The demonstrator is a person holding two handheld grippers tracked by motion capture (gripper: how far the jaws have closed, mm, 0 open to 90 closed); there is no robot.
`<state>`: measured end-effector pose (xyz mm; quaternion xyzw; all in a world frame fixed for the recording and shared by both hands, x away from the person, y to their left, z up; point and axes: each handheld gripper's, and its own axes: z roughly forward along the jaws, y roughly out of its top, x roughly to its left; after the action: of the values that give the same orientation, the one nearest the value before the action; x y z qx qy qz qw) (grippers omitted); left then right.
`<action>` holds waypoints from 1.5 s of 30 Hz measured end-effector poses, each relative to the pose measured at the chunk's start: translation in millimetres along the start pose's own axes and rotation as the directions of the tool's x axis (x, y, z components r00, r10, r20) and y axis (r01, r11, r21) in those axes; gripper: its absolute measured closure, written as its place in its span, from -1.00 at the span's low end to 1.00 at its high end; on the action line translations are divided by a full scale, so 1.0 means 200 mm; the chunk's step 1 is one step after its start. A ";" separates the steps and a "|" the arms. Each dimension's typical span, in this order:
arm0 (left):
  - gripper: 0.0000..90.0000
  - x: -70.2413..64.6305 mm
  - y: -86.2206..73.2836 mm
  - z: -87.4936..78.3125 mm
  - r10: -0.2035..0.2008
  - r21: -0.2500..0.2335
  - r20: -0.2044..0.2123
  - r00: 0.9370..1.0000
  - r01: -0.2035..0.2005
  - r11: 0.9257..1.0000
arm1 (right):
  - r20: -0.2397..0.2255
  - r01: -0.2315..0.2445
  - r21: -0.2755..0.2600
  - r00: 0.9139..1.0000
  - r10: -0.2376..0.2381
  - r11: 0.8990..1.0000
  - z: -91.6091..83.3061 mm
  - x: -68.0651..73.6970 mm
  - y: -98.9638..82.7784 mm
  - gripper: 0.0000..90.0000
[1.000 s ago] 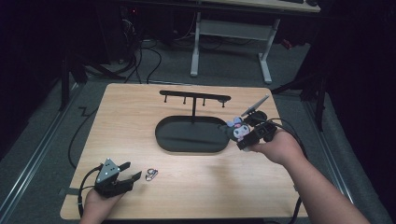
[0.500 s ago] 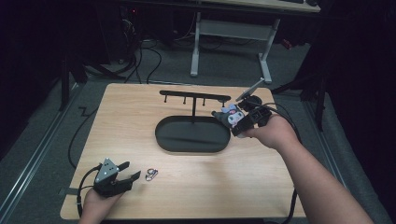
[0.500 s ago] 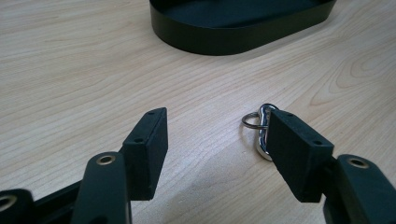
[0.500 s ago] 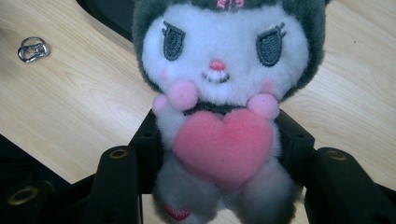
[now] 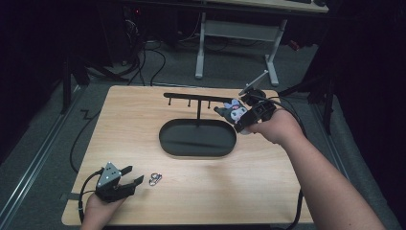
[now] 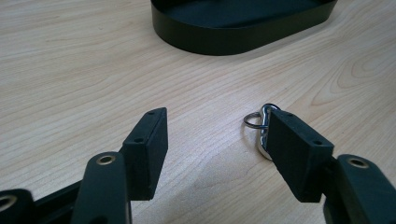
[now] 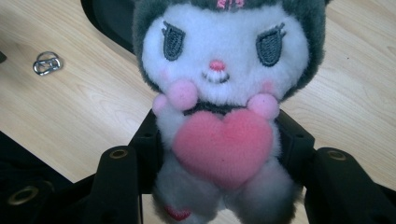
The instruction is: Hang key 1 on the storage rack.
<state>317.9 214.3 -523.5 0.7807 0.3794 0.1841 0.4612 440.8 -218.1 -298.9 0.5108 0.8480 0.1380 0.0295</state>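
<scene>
Surface: light wood table [image 5: 143, 124], grain visible, pale. Room around it dark; grey floor, cables, legs of a white desk [image 5: 237, 36] behind the far edge.

Task thing: plush toy [image 7: 219, 93], white face, dark grey hood, pink heart on chest. Sits between the right gripper [image 5: 238, 114] fingers, which are clamped on its body from both sides; pads press into the fur just below the arms. In right gripper view the toy's long axis runs straight out along the fingers, head away from the hand, face toward the camera, feet down at the finger roots. In high view the toy [image 5: 232, 109] hangs in the air, pointing left toward the hook rack [image 5: 191, 98], near its right end.

Around: black oval tray [image 5: 197, 139] below and left of the right fingers, the rack's post rising from its far side. Rack bar w/ small pegs is the nearest thing ahead of the toy's head.

Left gripper [image 5: 129, 175] low at near-left of table, fingers apart, nothing between them. Metal key ring w/ clasp [image 6: 259, 122] lies on the wood touching the outer tip of its right-hand finger [image 6: 299, 154]; tray farther ahead of both fingers.
</scene>
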 end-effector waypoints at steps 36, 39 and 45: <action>-0.12 -0.01 0.00 0.02 0.015 0.019 0.010 1.000 -0.015 1.000 | 0.058 -0.042 0.001 0.997 0.042 0.999 0.14 -0.13 -0.09 0.07; -0.12 -0.01 0.00 0.02 0.017 0.020 0.010 1.000 -0.017 1.000 | 0.060 -0.037 0.007 0.998 0.036 0.999 0.17 -0.13 -0.10 0.07; -0.12 -0.01 0.00 0.02 0.015 0.023 0.011 1.000 -0.015 1.000 | 0.060 -0.029 0.020 0.998 0.027 0.999 0.30 -0.12 -0.12 0.07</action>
<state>318.2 211.0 -525.7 0.7898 0.3731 0.1790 0.4528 443.8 -237.3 -364.2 0.5268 0.8409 0.1143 0.0476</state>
